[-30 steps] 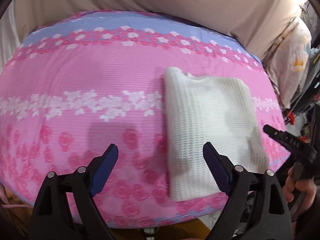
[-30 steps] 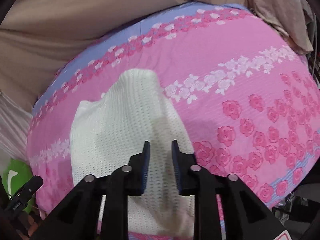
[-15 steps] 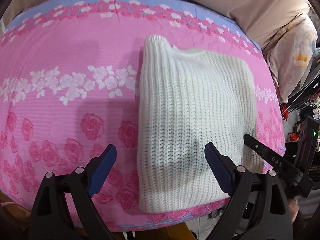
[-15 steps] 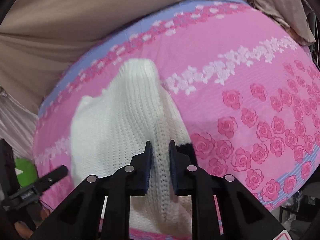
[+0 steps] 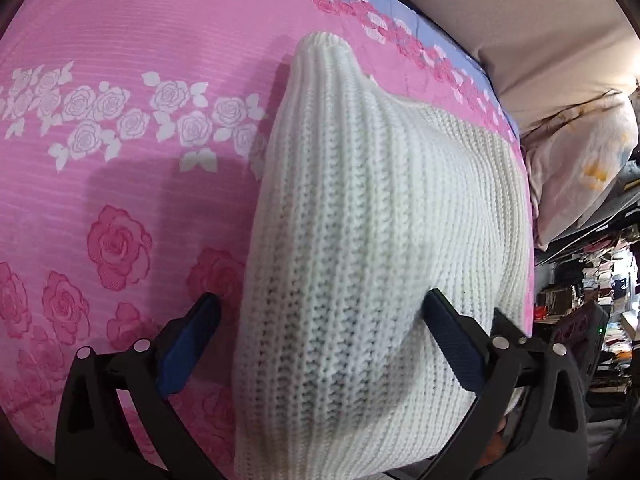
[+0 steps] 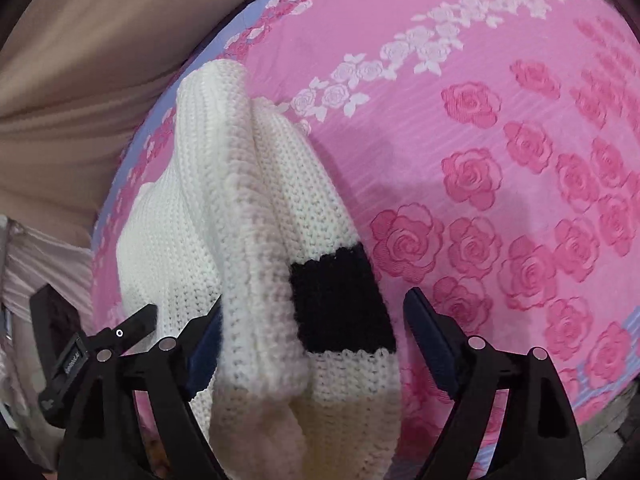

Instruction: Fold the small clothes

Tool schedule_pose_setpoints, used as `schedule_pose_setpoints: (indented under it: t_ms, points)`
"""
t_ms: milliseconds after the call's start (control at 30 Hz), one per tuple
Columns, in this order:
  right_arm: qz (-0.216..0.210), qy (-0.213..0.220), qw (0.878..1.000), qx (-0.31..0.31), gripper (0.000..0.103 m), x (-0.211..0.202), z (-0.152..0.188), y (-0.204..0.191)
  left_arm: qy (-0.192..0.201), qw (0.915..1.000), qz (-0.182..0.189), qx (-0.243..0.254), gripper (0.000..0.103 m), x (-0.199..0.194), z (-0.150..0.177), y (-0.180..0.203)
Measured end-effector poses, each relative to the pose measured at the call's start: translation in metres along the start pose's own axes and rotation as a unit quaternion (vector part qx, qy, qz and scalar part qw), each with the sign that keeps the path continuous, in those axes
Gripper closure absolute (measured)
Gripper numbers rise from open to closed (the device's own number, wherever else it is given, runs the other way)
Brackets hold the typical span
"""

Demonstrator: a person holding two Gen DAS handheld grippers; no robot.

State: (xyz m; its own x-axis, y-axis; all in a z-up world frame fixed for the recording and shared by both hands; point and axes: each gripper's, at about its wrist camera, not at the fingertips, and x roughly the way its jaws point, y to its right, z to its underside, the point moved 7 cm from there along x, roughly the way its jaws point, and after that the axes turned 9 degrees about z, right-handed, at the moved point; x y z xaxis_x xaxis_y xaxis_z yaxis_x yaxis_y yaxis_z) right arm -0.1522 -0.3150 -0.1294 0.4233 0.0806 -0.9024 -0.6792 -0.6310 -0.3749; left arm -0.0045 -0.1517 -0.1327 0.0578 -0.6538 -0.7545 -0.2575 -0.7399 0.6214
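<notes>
A folded white knit sweater (image 5: 372,232) lies on the pink rose-print bedspread (image 5: 120,120). My left gripper (image 5: 320,340) is open, its jaws straddling the sweater's near left corner. In the right wrist view the sweater (image 6: 192,208) shows a raised fold with a black band (image 6: 340,300) near its edge. My right gripper (image 6: 316,344) is open, its jaws wide on either side of that banded fold. The sweater's near edge is hidden under both grippers.
A beige cloth (image 5: 540,20) hangs behind the bed. A floral pillow (image 5: 580,168) lies at the bed's right side, with cluttered shelves (image 5: 592,300) beyond. The left gripper's body (image 6: 80,352) shows at the left of the right wrist view.
Both grippers moved in close over the sweater's near edge. The right gripper went from shut to open. A black-banded fold now shows between its jaws.
</notes>
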Motion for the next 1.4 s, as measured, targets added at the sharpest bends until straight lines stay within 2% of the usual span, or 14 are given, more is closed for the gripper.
schedule_pose_setpoints:
  t_ms: [100,200,233,300,433,500,600,733,833,900,1000,1100,1233,1400]
  points:
    - [-0.029,0.002,0.999,0.017,0.008,0.003,-0.004,-0.003,-0.022,0.9995,0.020,0.006,0.028,0.002,0.004,0.011]
    - [-0.054,-0.023,0.998,0.012,0.050,0.008,-0.003,-0.020,-0.028,0.9994,0.019,0.010,0.052,-0.011,0.003,0.022]
    - [-0.058,-0.027,0.998,0.020,0.059,0.006,-0.004,-0.023,-0.032,0.9990,0.026,0.015,0.057,-0.019,0.001,0.029]
    - [-0.056,-0.019,0.998,0.012,0.065,-0.007,-0.005,-0.031,-0.034,0.9981,0.047,0.022,0.060,-0.035,-0.004,0.044]
    - [-0.100,0.023,0.995,0.002,0.073,-0.066,-0.001,-0.058,-0.018,0.9925,0.087,0.083,0.060,-0.093,-0.012,0.095]
    - [-0.119,0.058,0.991,-0.010,0.076,-0.108,-0.001,-0.074,-0.006,0.9869,0.114,0.115,0.061,-0.124,-0.015,0.122]
    - [-0.169,0.125,0.977,-0.045,0.080,-0.178,-0.003,-0.104,0.037,0.9694,0.162,0.181,0.065,-0.183,-0.016,0.169]
    - [-0.172,0.207,0.954,-0.135,0.080,-0.251,-0.015,-0.154,0.102,0.9550,0.131,0.246,0.073,-0.223,-0.023,0.192]
    - [-0.153,0.197,0.957,-0.145,0.080,-0.233,-0.027,-0.161,0.093,0.9685,0.088,0.213,0.073,-0.208,-0.033,0.153]
    - [-0.143,0.154,0.970,-0.122,0.080,-0.186,-0.028,-0.153,0.070,0.9804,0.058,0.175,0.074,-0.182,-0.038,0.108]
    - [-0.120,0.080,0.986,-0.082,0.081,-0.108,0.000,-0.133,0.059,0.9898,0.011,0.129,0.075,-0.162,-0.043,0.048]
    - [-0.140,0.012,0.990,-0.022,0.081,-0.056,0.022,-0.118,0.058,0.9947,0.019,0.083,0.066,-0.166,-0.037,0.002]
    - [-0.146,0.015,0.989,-0.027,0.081,-0.058,0.015,-0.137,0.044,0.9927,-0.007,0.112,0.039,-0.172,-0.023,-0.027]
    - [-0.183,0.030,0.982,-0.047,0.082,-0.086,-0.021,-0.190,0.038,0.9931,-0.018,0.110,0.034,-0.176,-0.015,-0.061]
